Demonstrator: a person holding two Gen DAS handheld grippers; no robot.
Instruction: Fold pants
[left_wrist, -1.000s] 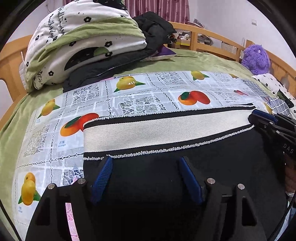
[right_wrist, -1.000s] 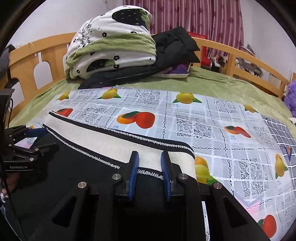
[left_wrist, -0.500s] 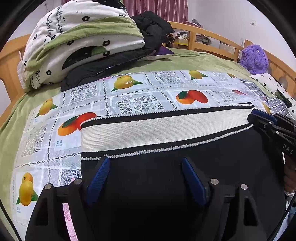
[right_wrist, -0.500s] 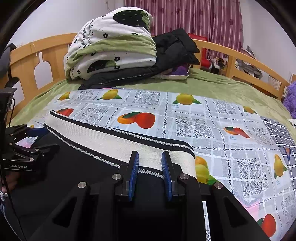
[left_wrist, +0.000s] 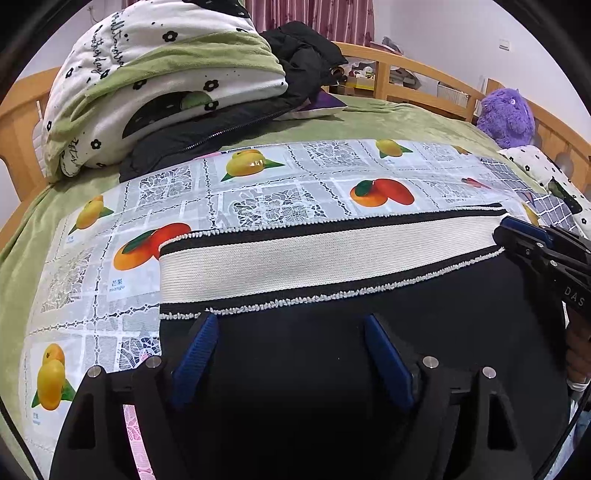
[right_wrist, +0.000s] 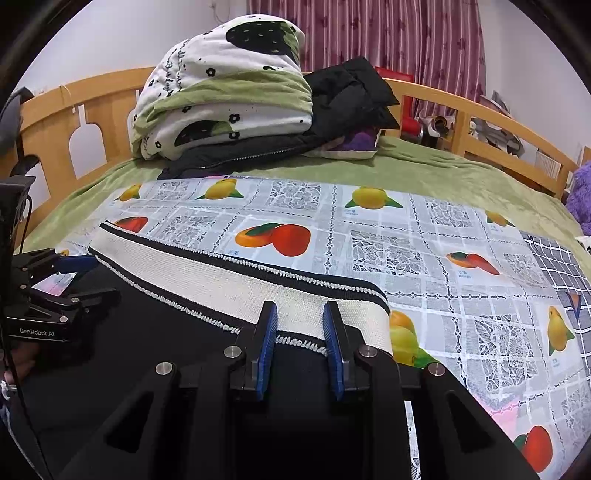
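Black pants (left_wrist: 314, 354) with a wide cream waistband (left_wrist: 314, 258) lie flat on a fruit-print cloth on the bed. My left gripper (left_wrist: 290, 325) is open, its blue fingers spread wide over the black fabric just below the waistband's left end. My right gripper (right_wrist: 300, 314) is partly open, its blue fingers a narrow gap apart over the waistband's right end (right_wrist: 295, 302), not clamped on it. The right gripper also shows in the left wrist view (left_wrist: 517, 236), and the left one in the right wrist view (right_wrist: 85, 277).
The fruit-print cloth (right_wrist: 406, 236) covers a green blanket (right_wrist: 424, 166). A folded quilt (left_wrist: 159, 81) and black jacket (left_wrist: 295, 62) are piled at the back. Wooden bed rails (right_wrist: 480, 118) ring the bed. A purple plush toy (left_wrist: 506, 118) sits at the right.
My left gripper has drawn back slightly and its fingers have spread a little wider. The right gripper and the pants have hardly moved.
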